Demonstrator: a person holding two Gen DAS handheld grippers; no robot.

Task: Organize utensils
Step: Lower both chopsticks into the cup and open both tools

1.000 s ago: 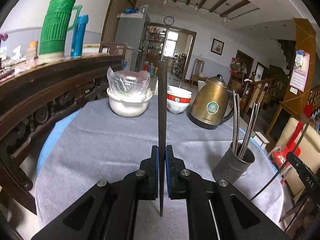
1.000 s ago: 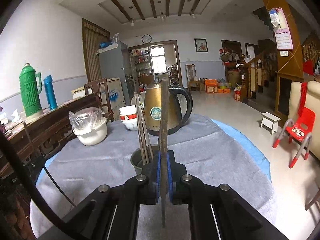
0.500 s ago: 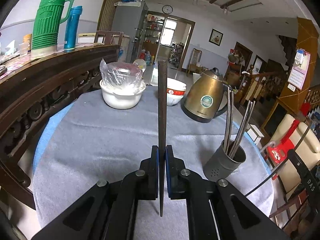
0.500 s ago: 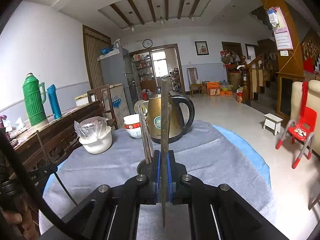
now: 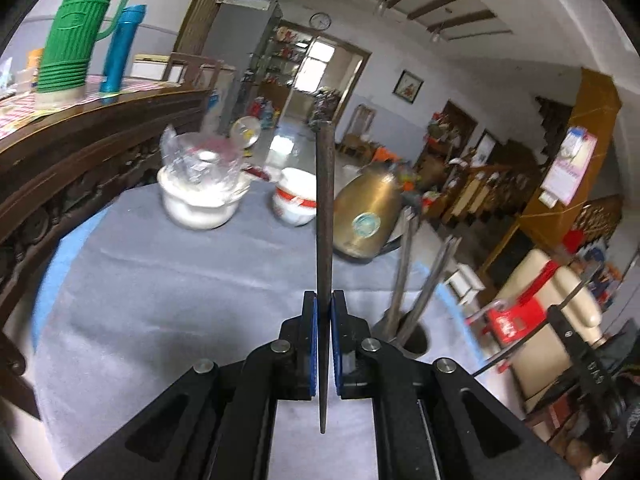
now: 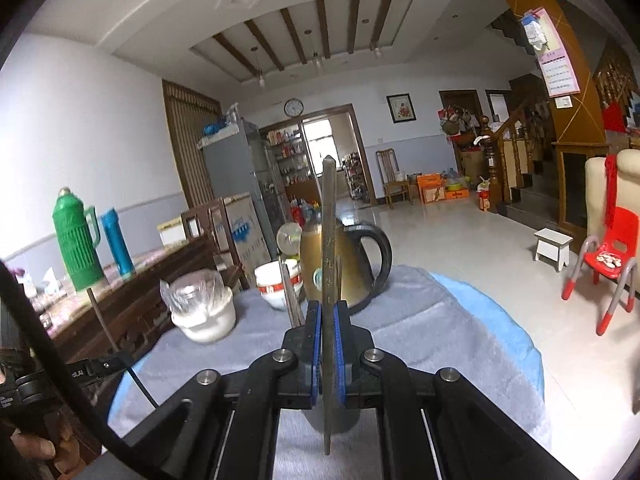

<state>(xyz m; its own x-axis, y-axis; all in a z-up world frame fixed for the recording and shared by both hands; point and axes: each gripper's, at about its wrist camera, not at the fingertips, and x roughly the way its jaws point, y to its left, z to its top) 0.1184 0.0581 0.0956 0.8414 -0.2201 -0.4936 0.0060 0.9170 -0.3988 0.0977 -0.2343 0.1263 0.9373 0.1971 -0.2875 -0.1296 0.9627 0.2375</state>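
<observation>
Item 1, left gripper: jaws clamped on one dark chopstick, which stands upright in the left wrist view, its lower tip hanging below the pads and its top reaching toward 12 o'clock.

Item 2, utensil holder: grey cup on the grey tablecloth, at about 3 o'clock of the left gripper and partly hidden behind its right jaw. It already holds several metal chopsticks leaning toward 1 o'clock.

Item 3, table goods, left to right: white bowl under plastic film, red-and-white bowl, brass-coloured electric kettle, all toward 11 to 1 o'clock, well apart from the holder.

Item 4, right gripper: jaws clamped on a second chopstick, lettered along its side, also upright. The holder lies directly behind these jaws and is mostly hidden.

Item 5, risks (judgement): either held stick's lower tip could catch the holder's rim or strike the leaning chopsticks on the way in, tipping the light cup. With both sticks aimed at one small mouth, the grippers may collide. A narrow grip on a smooth taper could let a stick swivel or slip.
</observation>
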